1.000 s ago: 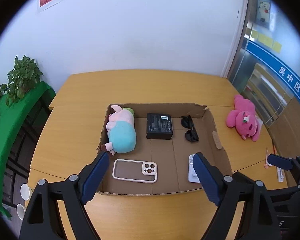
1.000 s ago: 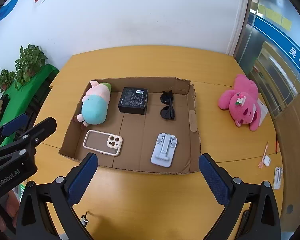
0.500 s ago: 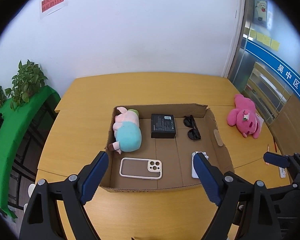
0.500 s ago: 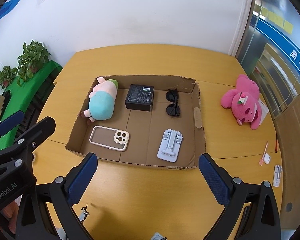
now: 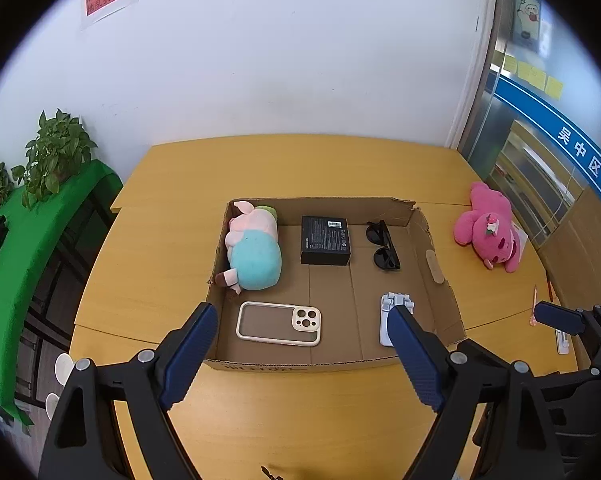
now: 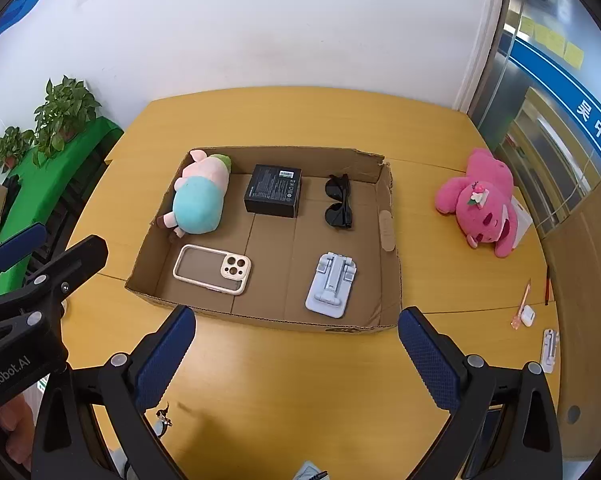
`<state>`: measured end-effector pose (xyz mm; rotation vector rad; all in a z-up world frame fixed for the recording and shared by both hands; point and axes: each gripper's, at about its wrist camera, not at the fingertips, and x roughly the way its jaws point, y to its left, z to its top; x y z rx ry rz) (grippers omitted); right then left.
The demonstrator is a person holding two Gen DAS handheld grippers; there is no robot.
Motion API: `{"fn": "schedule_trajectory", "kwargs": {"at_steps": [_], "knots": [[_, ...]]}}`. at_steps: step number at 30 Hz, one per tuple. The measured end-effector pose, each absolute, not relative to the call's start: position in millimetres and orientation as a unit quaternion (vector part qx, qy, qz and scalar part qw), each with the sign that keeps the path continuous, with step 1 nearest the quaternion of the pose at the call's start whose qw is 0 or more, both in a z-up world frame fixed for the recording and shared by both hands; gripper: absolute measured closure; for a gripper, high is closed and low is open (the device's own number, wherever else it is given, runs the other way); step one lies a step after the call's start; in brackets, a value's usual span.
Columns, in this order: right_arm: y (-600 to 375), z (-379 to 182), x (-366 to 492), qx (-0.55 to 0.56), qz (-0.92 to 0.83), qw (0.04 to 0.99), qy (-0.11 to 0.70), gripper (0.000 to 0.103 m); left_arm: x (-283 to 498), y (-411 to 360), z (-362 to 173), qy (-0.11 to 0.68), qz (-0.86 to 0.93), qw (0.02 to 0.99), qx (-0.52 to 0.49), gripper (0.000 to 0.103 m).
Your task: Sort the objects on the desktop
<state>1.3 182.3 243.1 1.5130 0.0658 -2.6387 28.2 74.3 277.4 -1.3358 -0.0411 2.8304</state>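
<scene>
Left wrist view: left hand-held gripper (image 5: 300,354) wide open, empty, above the box (image 5: 436,256) near edge; phone case (image 5: 278,323) and phone stand (image 5: 392,312) sit near, pig toy (image 5: 254,254) far-left. Right wrist view: right hand-held gripper (image 6: 296,354) likewise wide, empty; pink bear (image 6: 480,202) lies unsorted on the surface (image 6: 292,380), right of the box, likely next.
</scene>
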Motion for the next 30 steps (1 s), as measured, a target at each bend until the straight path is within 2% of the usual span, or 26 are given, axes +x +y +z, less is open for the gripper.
{"fn": "schedule_trajectory", "kwargs": {"at_steps": [30], "knots": [[185.8, 242.8, 1.7, 0.499, -0.865, 0.047, 0.023, 0.0, 27.9, 70.5, 274.6, -0.019, 0.901, 0.008, -0.434, 0.016]]}}
